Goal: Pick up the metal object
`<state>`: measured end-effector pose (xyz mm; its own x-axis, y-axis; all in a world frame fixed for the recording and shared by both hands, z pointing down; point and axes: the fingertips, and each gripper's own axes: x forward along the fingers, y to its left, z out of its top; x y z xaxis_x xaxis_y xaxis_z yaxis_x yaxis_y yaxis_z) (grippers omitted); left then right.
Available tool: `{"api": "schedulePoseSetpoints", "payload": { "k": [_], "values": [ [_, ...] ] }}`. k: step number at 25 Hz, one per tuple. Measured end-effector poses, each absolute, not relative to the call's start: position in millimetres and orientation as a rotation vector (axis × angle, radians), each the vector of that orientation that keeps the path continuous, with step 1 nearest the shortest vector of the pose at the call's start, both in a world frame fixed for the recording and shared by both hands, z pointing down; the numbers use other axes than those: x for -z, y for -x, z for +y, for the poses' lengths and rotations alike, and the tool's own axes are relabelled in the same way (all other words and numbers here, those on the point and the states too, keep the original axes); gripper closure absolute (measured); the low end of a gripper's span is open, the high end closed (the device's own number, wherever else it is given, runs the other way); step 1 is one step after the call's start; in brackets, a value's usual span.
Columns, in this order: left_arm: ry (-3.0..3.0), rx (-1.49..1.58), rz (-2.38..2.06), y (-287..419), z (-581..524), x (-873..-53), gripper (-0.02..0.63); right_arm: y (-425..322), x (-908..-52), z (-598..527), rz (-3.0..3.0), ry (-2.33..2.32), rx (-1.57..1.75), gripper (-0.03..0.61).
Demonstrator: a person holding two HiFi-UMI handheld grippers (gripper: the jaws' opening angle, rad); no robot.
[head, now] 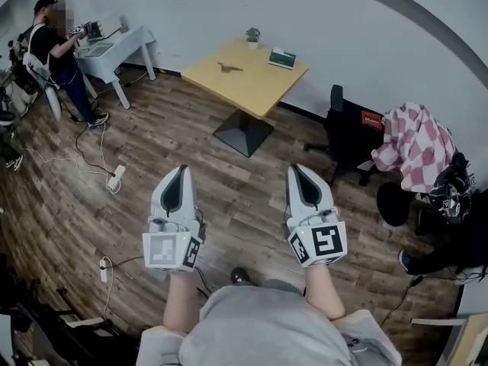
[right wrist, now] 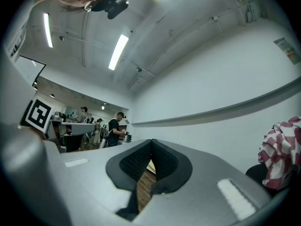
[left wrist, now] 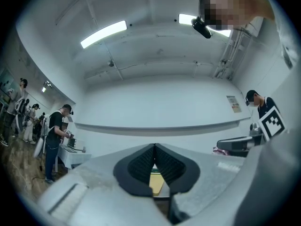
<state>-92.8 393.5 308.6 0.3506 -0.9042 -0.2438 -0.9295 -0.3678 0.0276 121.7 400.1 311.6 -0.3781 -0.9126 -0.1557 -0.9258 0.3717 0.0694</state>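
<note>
1. Wood floor (head: 152, 151) fills most of head view, w/ white wall (head: 343, 21) behind.
2. Yellow sq. table (head: 259, 82) on 1 dark pedestal base (head: 244, 136), by the wall, ahead of the 2 grippers & well apart from them.
3. White desk (head: 126, 44) at far left. A person (head: 57, 52) in dark top stands at it.
4. Black office chair (head: 347, 137) right of the table, w/ red/white checked cloth (head: 415, 147) heaped just beside it.
5. Wearer's grey shirt (head: 267, 330) at bottom edge. 2 bare forearms run up to the marker cubes.
6. Person's left gripper (head: 181, 171) is low over the floor, pointing twd the table. Jaws fully closed, tips touching, nothing btwn them. In left gripper view a sliver of yellow tabletop shows under the tips.
7. Person's right gripper (head: 296, 168) is level w/ the other, parallel & near it. Jaws also pressed together, empty.
8. Green box (head: 282, 57) on the table nr its far right edge.
9. Small potted plant (head: 252, 35) at the table's far corner.
10. White power strip (head: 116, 178) on the floor left of the grippers, cable trailing.
11. Small dark metal object (head: 229, 68) lies flat on the tabletop, left of the green box & apart from it, untouched, well apart from both grippers.
</note>
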Motion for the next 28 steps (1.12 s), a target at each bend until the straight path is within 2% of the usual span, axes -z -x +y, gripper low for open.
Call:
{"api": "schedulePoseSetpoints", "payload": {
  "k": [14, 28],
  "values": [
    [2.484, -0.331, 1.735, 113, 356, -322, 0.614, -107, -321, 355, 2.554, 1.685, -0.188, 0.580],
    [2.399, -0.365, 1.786, 109, 233, -298, 0.614, -124, -305, 219, 2.541, 1.628, -0.209, 0.580]
  ]
}}
